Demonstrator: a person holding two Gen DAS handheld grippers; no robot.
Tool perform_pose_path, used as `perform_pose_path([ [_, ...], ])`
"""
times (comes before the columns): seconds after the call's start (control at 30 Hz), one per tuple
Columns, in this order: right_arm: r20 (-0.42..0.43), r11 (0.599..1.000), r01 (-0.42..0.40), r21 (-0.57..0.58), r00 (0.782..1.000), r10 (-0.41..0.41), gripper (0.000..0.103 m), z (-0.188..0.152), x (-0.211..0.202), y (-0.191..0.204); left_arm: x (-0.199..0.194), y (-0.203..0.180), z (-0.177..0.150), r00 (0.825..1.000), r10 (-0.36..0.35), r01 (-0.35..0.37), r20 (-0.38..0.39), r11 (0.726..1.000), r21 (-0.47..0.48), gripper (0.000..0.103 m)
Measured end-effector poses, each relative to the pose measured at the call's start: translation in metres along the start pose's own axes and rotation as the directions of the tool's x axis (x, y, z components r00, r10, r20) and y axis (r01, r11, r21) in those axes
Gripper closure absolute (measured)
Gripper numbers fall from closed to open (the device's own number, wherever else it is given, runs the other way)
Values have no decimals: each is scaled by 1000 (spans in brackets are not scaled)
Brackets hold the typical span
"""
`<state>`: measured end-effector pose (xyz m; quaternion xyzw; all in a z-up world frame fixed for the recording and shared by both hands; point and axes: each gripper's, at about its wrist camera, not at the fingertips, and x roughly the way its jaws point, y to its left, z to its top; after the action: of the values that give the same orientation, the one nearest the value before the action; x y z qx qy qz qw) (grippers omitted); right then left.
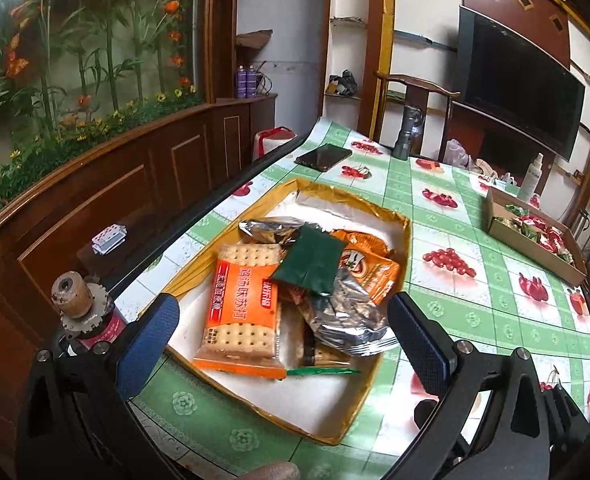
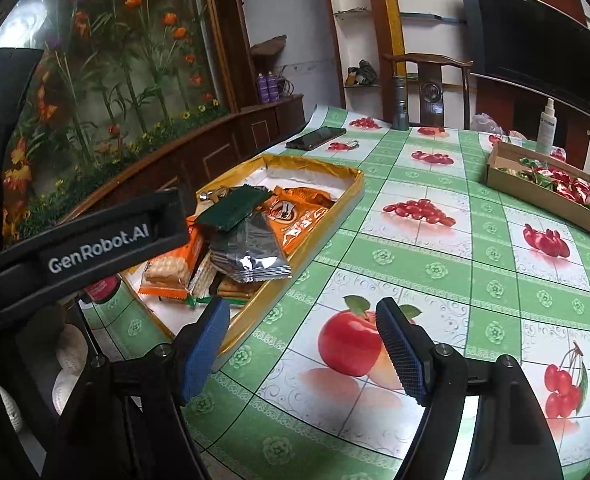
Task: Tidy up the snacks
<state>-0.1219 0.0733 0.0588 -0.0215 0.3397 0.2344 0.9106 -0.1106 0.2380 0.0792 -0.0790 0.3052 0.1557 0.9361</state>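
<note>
A gold-rimmed tray (image 1: 399, 220) (image 2: 347, 196) on the table holds several snack packs: an orange cracker pack (image 1: 243, 312) (image 2: 167, 276), a dark green packet (image 1: 311, 264) (image 2: 231, 208), silver foil packs (image 1: 343, 312) (image 2: 251, 252) and an orange bag (image 1: 375, 264) (image 2: 299, 220). My left gripper (image 1: 283, 332) is open, its blue pads apart just above the tray's near end. My right gripper (image 2: 303, 348) is open and empty over the tablecloth, right of the tray. The left gripper's body (image 2: 95, 240) shows in the right wrist view.
A cardboard box (image 1: 535, 240) (image 2: 543, 192) of red and green wrapped sweets sits at the far right. A phone (image 1: 323, 156) (image 2: 315, 138), a flashlight (image 1: 405, 132) (image 2: 399, 100) and a spray bottle (image 2: 547, 126) stand at the far side. A chair (image 1: 415, 100) is behind the table.
</note>
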Motion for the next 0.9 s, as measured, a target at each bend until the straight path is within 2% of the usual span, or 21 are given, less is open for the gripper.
perform_pose_path([
  [0.47, -51, 1000, -3, -22, 999, 2, 25, -1, 17, 15, 14, 13, -3, 998, -20, 19, -55, 1000, -18, 0],
  [0.9, -65, 1000, -4, -18, 998, 3, 25, -4, 18, 14, 12, 11, -4, 999, 10, -10, -40, 1000, -5, 0],
])
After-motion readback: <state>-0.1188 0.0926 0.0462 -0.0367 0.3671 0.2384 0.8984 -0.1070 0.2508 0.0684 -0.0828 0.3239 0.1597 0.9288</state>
